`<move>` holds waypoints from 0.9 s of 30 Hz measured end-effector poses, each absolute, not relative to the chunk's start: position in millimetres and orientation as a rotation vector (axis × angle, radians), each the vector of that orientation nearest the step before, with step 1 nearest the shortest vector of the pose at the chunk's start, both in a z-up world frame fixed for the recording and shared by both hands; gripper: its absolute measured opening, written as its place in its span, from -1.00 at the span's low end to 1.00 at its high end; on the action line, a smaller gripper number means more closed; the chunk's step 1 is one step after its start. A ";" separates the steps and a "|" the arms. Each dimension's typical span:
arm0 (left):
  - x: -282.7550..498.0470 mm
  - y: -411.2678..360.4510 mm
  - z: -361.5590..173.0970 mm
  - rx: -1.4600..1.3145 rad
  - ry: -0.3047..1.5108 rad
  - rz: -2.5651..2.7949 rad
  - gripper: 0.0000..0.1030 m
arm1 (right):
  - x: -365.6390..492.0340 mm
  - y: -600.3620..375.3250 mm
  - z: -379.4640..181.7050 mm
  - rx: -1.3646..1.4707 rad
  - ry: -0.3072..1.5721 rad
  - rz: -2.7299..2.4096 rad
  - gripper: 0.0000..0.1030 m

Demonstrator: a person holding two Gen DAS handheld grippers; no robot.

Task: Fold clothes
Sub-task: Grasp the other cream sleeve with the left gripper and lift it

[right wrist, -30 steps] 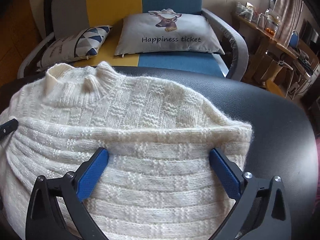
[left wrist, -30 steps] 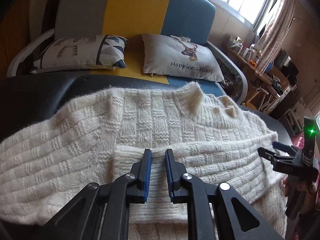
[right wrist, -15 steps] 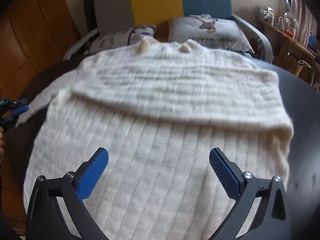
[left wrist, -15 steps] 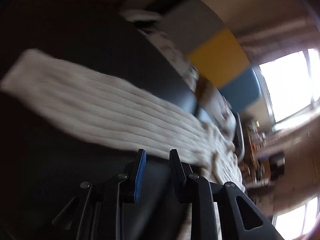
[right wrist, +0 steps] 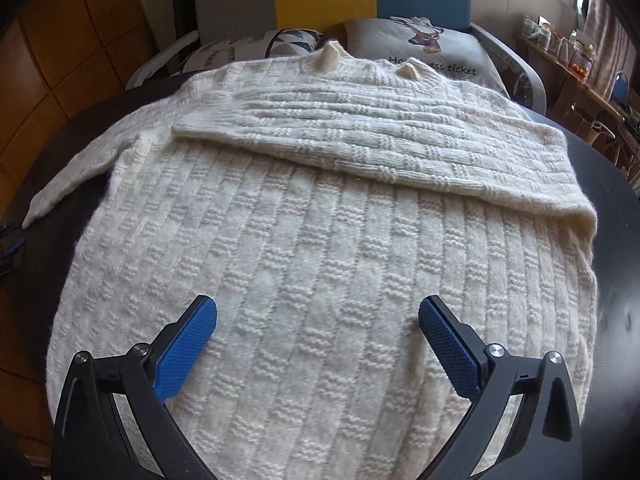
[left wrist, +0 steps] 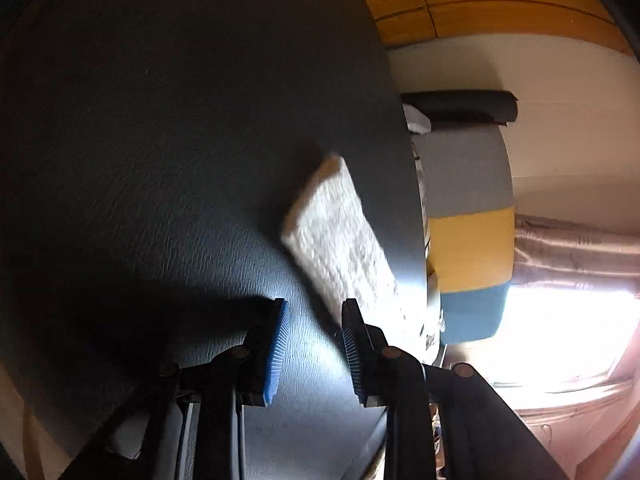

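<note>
While sweater (right wrist: 320, 240) lies under right hand-held gripper (right wrist: 318, 320), jaws wide apart, gripping nothing

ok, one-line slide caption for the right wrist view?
Open right hand-held gripper over a cream knit sweater on a black table, one sleeve folded across the chest.

Only readable text: grey cushion (right wrist: 436, 46) behind cream sweater (right wrist: 320, 240), right wrist view. Dark script along cushion's lower edge, "ticket" fully clear, word before it half hidden by sweater collar, just "Ha" at start and "ess" at end showing. Deer head print sits above script, no words on it. Patterned cushion (right wrist: 256, 46) left of grey cushion: shapes only, no lettering. Left wrist view: nothing readable.
</note>
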State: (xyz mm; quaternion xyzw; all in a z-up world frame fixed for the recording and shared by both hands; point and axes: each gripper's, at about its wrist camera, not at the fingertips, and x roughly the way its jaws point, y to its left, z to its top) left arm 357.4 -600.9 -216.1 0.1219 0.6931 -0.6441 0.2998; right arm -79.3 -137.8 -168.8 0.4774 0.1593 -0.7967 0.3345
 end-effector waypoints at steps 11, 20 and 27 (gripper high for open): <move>335.7 -616.2 -221.0 0.225 1.832 -1.624 -0.52 | -57.3 -157.6 -171.8 1.215 0.513 -2.029 0.99; 331.5 -621.1 -218.7 0.194 1.780 -1.592 -0.93 | -53.2 -160.1 -174.3 1.203 0.529 -2.038 0.99; 299.4 -619.4 -161.6 0.181 1.625 -1.805 -0.94 | -67.6 -147.8 -167.1 1.235 0.403 -2.075 0.99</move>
